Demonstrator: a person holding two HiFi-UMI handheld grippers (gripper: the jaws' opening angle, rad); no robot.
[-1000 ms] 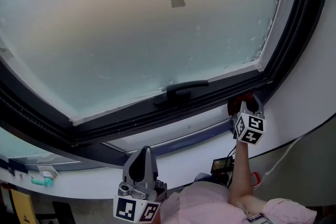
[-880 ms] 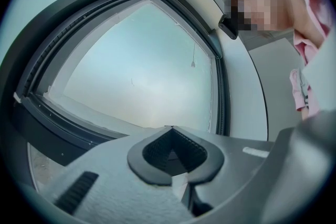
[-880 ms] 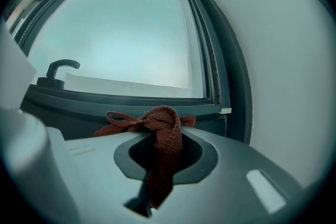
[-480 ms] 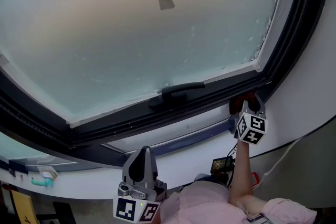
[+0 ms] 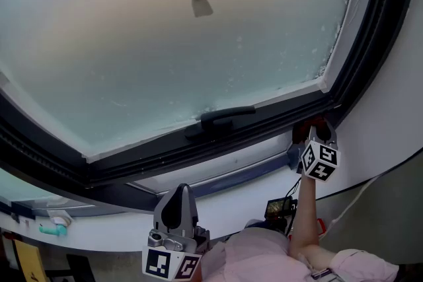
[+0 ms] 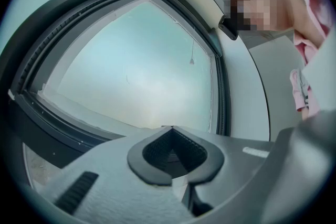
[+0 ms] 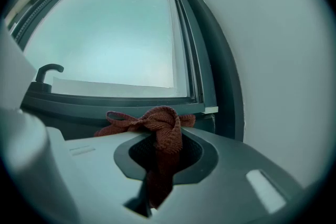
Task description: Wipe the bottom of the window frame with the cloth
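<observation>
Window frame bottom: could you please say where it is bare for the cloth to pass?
Bare: the bottom rail left of the handle, and between handle and right corner. Crowded: that corner, with right gripper and cloth.

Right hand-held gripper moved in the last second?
Yes. The right hand-held gripper slid slightly right, away from the window handle, toward the frame corner.

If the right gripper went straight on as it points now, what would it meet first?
The dark bottom rail of the window frame, near its right corner. The red cloth clamped in the right gripper leads, so it would touch first; it may already be touching.
</observation>
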